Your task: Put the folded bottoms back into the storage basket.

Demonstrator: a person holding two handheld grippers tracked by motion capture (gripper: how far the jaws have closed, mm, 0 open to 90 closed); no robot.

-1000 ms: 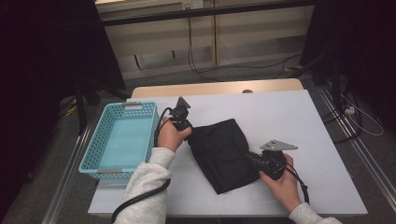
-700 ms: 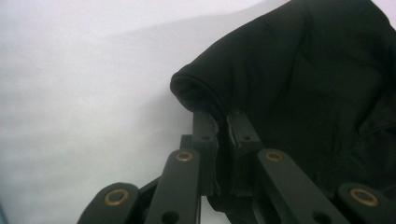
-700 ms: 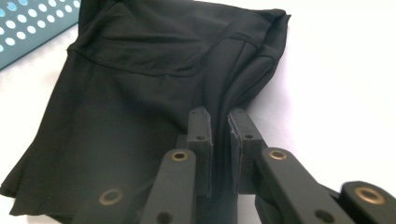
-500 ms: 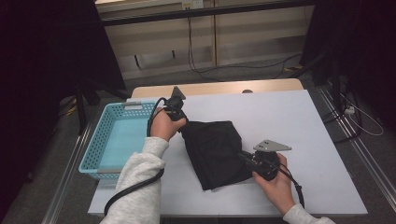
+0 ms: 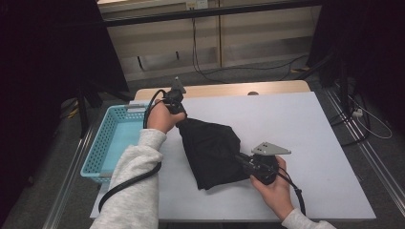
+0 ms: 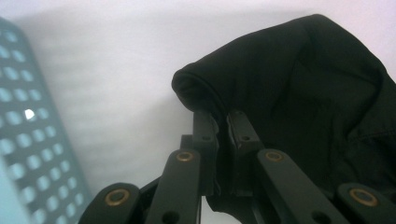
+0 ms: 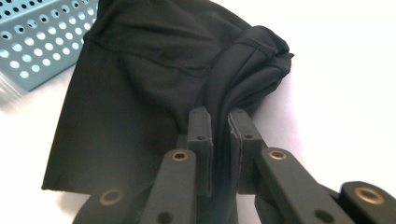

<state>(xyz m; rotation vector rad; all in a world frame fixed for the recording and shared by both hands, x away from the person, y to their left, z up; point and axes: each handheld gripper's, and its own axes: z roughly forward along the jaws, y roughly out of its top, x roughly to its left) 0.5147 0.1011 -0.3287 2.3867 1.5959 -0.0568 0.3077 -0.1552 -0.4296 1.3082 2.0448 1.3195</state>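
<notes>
Now black cloth (image 5: 212, 152) bunched, folded; left hand-held gripper (image 5: 180, 116), right hand-held gripper (image 5: 240, 160) both pinching it

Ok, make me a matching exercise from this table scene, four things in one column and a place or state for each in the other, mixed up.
Things:
1. basket
2. black cloth
3. left gripper
4. right gripper

Places or states:
A. shut on the cloth's far end
B. light blue, at the table's left edge
C. shut on the cloth's near end
D. stretched between both grippers

Pairs: 1-B, 2-D, 3-A, 4-C
</notes>
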